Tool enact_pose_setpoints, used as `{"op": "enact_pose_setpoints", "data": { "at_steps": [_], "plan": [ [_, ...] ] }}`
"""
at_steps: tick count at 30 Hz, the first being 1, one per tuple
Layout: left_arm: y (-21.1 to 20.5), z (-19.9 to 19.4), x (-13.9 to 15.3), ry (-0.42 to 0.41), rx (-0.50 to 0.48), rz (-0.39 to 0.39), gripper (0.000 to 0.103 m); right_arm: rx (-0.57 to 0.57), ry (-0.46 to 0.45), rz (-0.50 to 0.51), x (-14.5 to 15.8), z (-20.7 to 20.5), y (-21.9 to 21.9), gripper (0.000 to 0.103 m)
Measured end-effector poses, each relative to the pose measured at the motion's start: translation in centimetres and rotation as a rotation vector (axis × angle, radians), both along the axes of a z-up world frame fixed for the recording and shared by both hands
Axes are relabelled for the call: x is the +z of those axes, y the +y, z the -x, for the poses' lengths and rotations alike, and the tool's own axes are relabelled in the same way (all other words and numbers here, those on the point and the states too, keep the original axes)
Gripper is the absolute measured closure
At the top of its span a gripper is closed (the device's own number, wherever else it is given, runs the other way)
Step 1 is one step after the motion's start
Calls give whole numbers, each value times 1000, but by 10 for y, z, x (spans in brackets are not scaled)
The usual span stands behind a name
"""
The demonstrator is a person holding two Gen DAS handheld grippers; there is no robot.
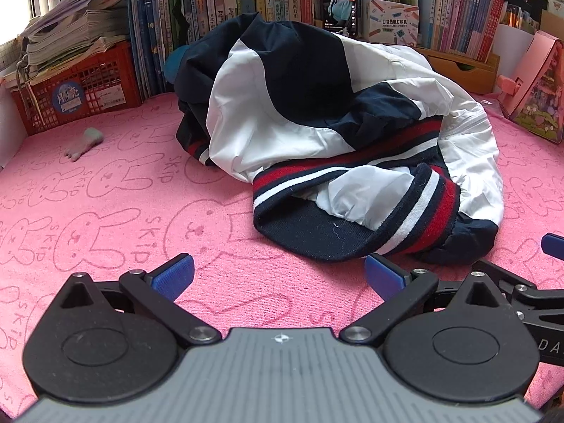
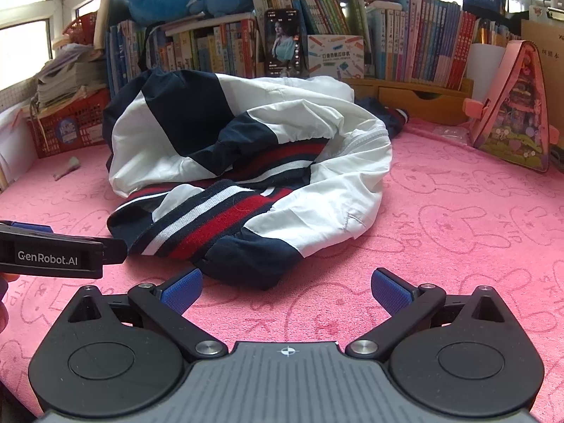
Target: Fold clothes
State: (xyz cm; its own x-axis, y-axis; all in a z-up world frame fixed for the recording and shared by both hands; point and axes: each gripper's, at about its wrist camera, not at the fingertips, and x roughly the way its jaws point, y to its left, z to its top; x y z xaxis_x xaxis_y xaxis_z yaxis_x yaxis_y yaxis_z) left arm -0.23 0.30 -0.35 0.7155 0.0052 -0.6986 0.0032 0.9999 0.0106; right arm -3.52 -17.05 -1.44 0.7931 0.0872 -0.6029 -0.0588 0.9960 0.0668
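A navy-and-white jacket (image 1: 317, 134) with red-striped ribbing lies crumpled in the middle of the desk, on a pink rabbit-print towel (image 1: 105, 211). The left gripper (image 1: 278, 278) sits just near of its hem, jaws apart and empty. The right gripper (image 2: 285, 289) is beside it to the right, jaws likewise apart. Behind the jacket, books (image 2: 423, 46) line the far edge, a red basket (image 1: 74, 91) far left.

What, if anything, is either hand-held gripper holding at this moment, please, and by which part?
Nothing. The left hand-held gripper and the right hand-held gripper are both open above the pink towel, short of the crumpled jacket.
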Motion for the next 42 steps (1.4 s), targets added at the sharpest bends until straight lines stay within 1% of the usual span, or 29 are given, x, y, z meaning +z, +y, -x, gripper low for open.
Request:
{"op": "enact_pose_setpoints", "data": {
  "at_steps": [4, 8, 10, 12, 19, 25, 33, 42],
  "plan": [
    [5, 4, -5, -1, -7, 10, 0, -4, -50, 16, 0, 1, 1, 0],
    [9, 7, -11, -2, -15, 20, 0, -9, -140, 86, -1, 8, 8, 0],
    [8, 4, -10, 12, -10, 21, 0, 0, -158, 136, -1, 10, 13, 0],
    [2, -5, -5, 43, 8, 17, 0, 7, -158, 164, -3, 10, 16, 0],
    [1, -2, -7, 51, -1, 7, 0, 1, -140, 149, -8, 10, 18, 0],
    [5, -4, -8, 63, 8, 29, 0, 1, -127, 142, -8, 9, 19, 0],
    [6, -5, -11, 74, 13, 35, 0, 5, -106, 136, -10, 7, 20, 0],
    [8, -9, -18, 85, 24, 37, 0, -8, -39, 73, -13, 0, 15, 0]
  ]
}}
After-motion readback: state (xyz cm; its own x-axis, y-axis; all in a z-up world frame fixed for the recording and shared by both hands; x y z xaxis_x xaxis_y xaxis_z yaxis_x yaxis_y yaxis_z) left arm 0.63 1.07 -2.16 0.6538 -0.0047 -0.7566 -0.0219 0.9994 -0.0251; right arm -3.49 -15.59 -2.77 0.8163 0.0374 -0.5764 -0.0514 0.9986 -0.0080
